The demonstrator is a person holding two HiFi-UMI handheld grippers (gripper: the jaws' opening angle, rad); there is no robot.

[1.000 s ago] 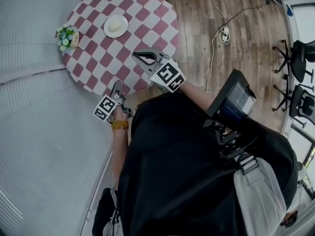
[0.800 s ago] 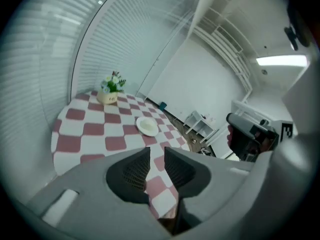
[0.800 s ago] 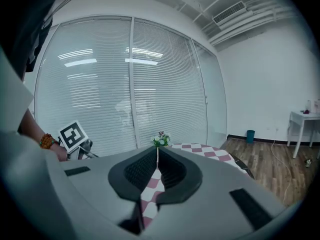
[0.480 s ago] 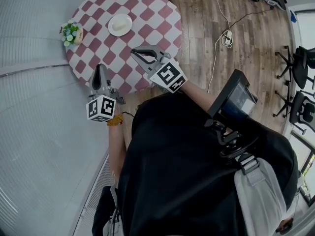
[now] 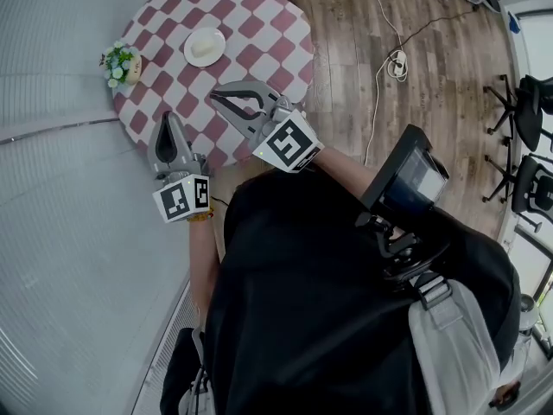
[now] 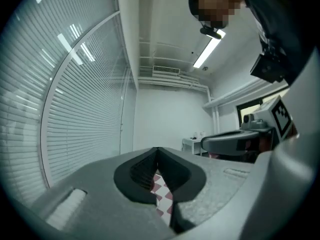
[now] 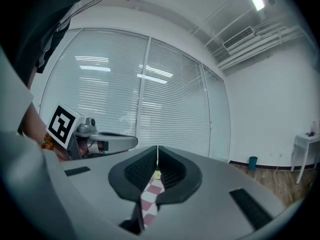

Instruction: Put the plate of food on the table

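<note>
While a person in a dark top stands at a round bench (image 5: 259, 24) draped in a red-and-white check cloth, the white plate (image 5: 189, 53) with its pale mound of food (image 5: 206, 47) sits on the far half of the cloth, well apart from both grippers. The left gripper (image 5: 167, 119) (image 6: 158, 149) and the right gripper (image 5: 216, 93) (image 7: 157, 148) are held side by side over the bench's near edge. Each has its jaws pressed together at the tips with nothing pinched, and only check cloth shows through the gap behind. A small pot of flowers (image 5: 121, 63) stands at the bench's left rim, and a white cable (image 5: 396, 61) lies on the wooden floor (image 5: 363, 24).
</note>
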